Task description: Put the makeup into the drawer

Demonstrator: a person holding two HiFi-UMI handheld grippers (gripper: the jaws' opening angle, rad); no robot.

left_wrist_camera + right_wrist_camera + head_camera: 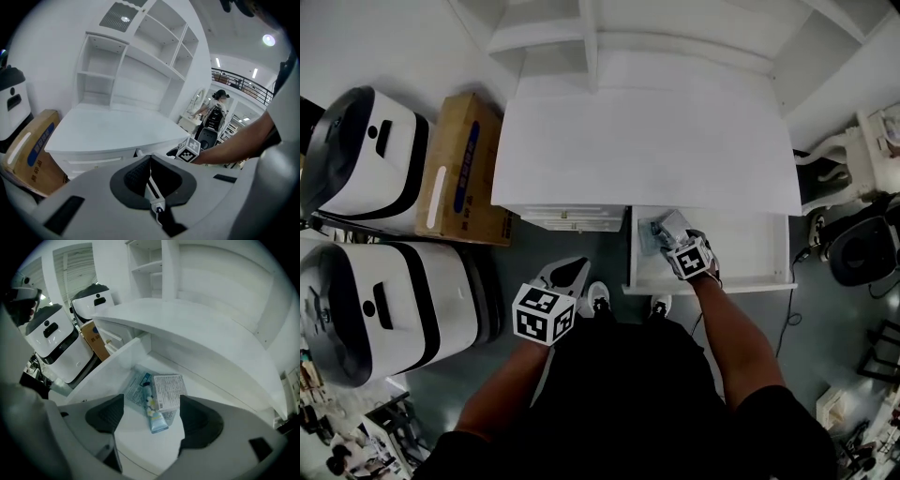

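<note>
**Resting in the drawer: makeup beneath spread jaws**

Head view: a smooth white desk (647,141) fills the upper middle of the frame. Below its front edge, right of centre, a shallow rectangular white drawer (759,248) stands pulled out. The right gripper (667,234) reaches into the drawer's left end with its marker cube on top. It is above the makeup (649,234), a small pale cluster on the drawer floor. The left gripper (570,273) hangs lower left of centre over grey floor, apart from the drawer. At the frame's left sit a brown cardboard box (464,169) and two rounded, glossy white machines (366,150) with black bands.

Left gripper view: the two dark ribbed pads press together along a single seam, with nothing between them. Beyond them, boxy white shelves (136,61) rise behind the desk top.

Right gripper view: the dark ribbed pads stand wide apart and touch nothing. Between them, at frame centre, three items lie on the matte white drawer floor. A slim blue tube (153,414) with a flower print lies on a flat pale blue packet (132,391). A rectangular printed carton (167,391) touches the tube's right side.
</note>
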